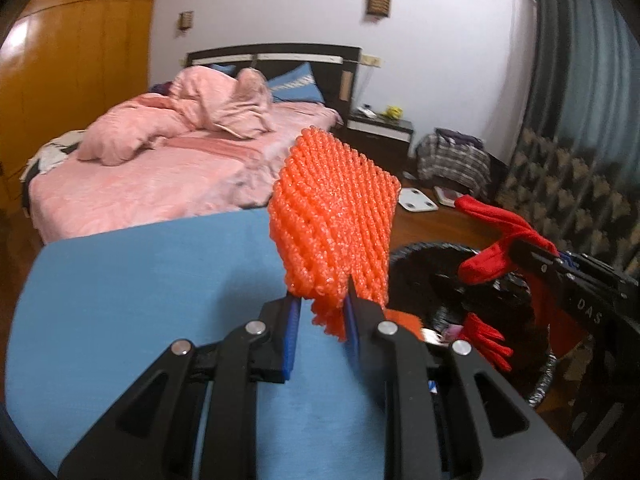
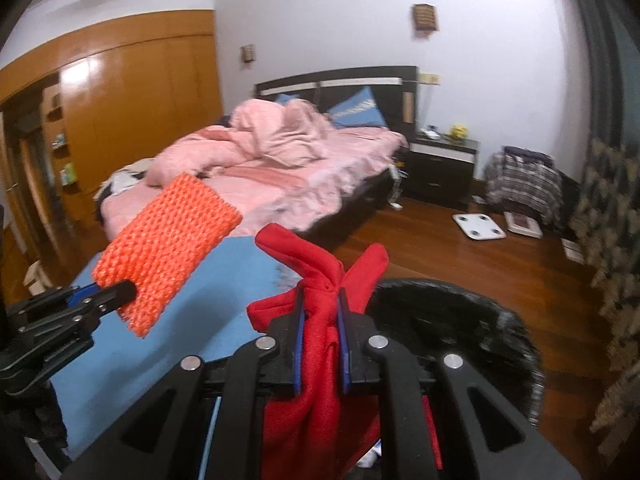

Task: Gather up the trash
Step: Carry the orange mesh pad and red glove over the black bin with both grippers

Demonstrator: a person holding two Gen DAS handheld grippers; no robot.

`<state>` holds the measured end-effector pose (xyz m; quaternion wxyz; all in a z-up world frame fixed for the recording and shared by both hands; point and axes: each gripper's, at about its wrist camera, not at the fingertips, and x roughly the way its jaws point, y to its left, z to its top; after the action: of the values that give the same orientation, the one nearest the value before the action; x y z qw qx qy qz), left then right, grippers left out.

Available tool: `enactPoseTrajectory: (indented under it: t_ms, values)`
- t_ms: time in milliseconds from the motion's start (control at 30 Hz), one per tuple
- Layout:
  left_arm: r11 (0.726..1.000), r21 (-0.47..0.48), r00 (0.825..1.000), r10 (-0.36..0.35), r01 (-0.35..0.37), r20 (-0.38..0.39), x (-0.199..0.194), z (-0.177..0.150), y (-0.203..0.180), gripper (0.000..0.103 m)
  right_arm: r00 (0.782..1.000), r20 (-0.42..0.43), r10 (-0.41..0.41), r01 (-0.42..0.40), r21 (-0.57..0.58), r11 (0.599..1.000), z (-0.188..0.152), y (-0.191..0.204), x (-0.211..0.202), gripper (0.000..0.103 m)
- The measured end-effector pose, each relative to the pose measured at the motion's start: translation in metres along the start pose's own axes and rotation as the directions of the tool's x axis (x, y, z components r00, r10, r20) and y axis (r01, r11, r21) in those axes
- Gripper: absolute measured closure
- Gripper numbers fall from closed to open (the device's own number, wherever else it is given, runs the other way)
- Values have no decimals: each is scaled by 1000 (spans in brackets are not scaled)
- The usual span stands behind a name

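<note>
My left gripper (image 1: 322,304) is shut on an orange foam net sleeve (image 1: 336,216) and holds it upright over the blue table surface (image 1: 140,300), beside the bin. It also shows in the right wrist view (image 2: 168,248). My right gripper (image 2: 320,304) is shut on a red cloth glove (image 2: 320,276) and holds it above the black-lined trash bin (image 2: 460,320). In the left wrist view the glove (image 1: 492,240) hangs over the bin (image 1: 440,276), which holds some scraps.
A bed with pink bedding (image 1: 160,168) stands behind the table. A dark nightstand (image 2: 444,164), a white scale (image 2: 478,226) on the wooden floor, a checked bag (image 2: 524,184) and a patterned curtain (image 2: 608,220) lie to the right. A wooden wardrobe (image 2: 120,120) is on the left.
</note>
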<state>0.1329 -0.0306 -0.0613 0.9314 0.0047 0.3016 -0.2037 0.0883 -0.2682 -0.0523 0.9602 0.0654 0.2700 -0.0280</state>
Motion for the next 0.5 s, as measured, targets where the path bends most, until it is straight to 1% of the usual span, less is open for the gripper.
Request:
enactPoseTrajectory:
  t_ms: [33,167,367,433,467,500]
  values:
    - [1000,4,1000,-14,14,-7,4,-1,-6,84,1000,-6,-21,21,13,1000,-3,-11,-1,89]
    - [997,20,996,-77,78,-47,26,-6,-28,84,998,-16,-66,67,36,997,-10,-37,-3,89]
    - [989,42,986,-135,139,-94,56,-12,-57,84,992,-44,-118,121,69,990,-22,-71,-2,89]
    - [986,51,982,-156,162,-111,67,-14,-68,83,990,-62,-129,134,81,988,-27,-80,0,86]
    - [983,54,978,-169,176,-121,72,-16,-71,81,989,-67,-135,141,82,987,-29,-82,1,84]
    - [980,58,974,-181,190,-133,76,-17,-75,76,987,-74,-144,150,81,985,-31,-85,3,81]
